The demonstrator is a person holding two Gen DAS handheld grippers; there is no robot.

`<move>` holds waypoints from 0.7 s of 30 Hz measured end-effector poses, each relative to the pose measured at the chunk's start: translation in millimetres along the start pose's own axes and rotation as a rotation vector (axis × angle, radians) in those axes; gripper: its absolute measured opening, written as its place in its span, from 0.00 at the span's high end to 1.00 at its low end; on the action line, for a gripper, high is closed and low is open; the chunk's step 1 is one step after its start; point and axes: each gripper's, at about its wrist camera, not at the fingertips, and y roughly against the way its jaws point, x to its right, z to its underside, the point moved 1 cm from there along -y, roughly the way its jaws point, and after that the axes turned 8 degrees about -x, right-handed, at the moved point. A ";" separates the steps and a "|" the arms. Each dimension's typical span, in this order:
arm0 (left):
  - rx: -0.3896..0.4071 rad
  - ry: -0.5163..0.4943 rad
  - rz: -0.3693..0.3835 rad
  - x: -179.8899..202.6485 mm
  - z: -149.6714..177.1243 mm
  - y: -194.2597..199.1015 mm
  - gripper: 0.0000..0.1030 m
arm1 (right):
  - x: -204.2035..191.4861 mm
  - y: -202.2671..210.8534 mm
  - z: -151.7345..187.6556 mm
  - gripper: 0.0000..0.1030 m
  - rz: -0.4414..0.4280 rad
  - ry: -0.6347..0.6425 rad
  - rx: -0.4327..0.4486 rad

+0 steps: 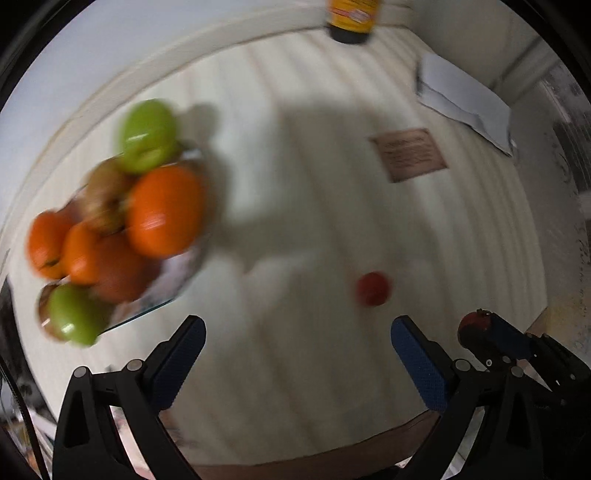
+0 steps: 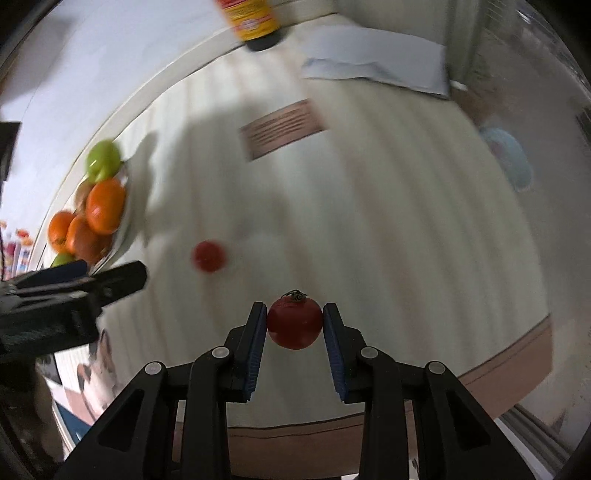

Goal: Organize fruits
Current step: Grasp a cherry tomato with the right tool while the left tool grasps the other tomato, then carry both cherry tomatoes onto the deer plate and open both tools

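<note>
While both cameras blur, I read a pale striped table (image 1: 314, 221) against a light wall. Far left: glass bowl (image 1: 177, 284) heaped with oranges (image 1: 164, 210) and green apples (image 1: 147, 134). Centre is bare and roomy, holding only one loose red tomato (image 1: 373, 288); a brown card (image 1: 410, 153), white paper (image 1: 461, 96) and a dark bottle (image 1: 351, 22) lie toward the far edge. My left gripper (image 1: 297, 341) stands wide open, holding nothing, with the loose tomato just ahead. My right gripper (image 2: 294, 325) is clamped on a second tomato (image 2: 294, 323), pads touching both sides.
</note>
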 end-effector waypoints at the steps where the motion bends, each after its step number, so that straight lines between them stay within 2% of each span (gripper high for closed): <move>1: -0.006 -0.014 0.012 6.6 -4.2 -4.2 0.02 | 8.5 1.9 -2.3 0.67 0.005 -0.015 0.003; 2: -0.014 -0.031 0.025 14.1 -8.4 -8.8 0.05 | 16.1 3.7 -3.6 0.67 0.007 -0.022 0.006; 3: -0.017 -0.042 0.036 18.6 -10.6 -12.0 0.15 | 21.0 5.5 -4.7 0.67 0.011 -0.030 0.009; 4: -0.020 -0.051 0.044 22.7 -12.8 -15.2 0.19 | 26.9 7.1 -5.6 0.67 0.013 -0.042 0.013; 6: -0.032 -0.062 0.057 29.1 -16.9 -21.9 0.38 | 32.8 8.4 -5.6 0.67 0.009 -0.059 0.015; 11: -0.047 -0.069 0.072 34.1 -21.6 -32.8 0.65 | 41.3 9.6 -5.6 0.67 0.003 -0.082 0.017; 15: -0.049 -0.064 0.085 31.7 -22.0 -37.2 0.75 | 41.4 10.4 -6.0 0.67 0.000 -0.075 0.015; 21: -0.016 -0.046 0.110 20.0 -16.5 -34.9 0.77 | 32.9 10.7 -9.5 0.67 0.000 -0.049 0.015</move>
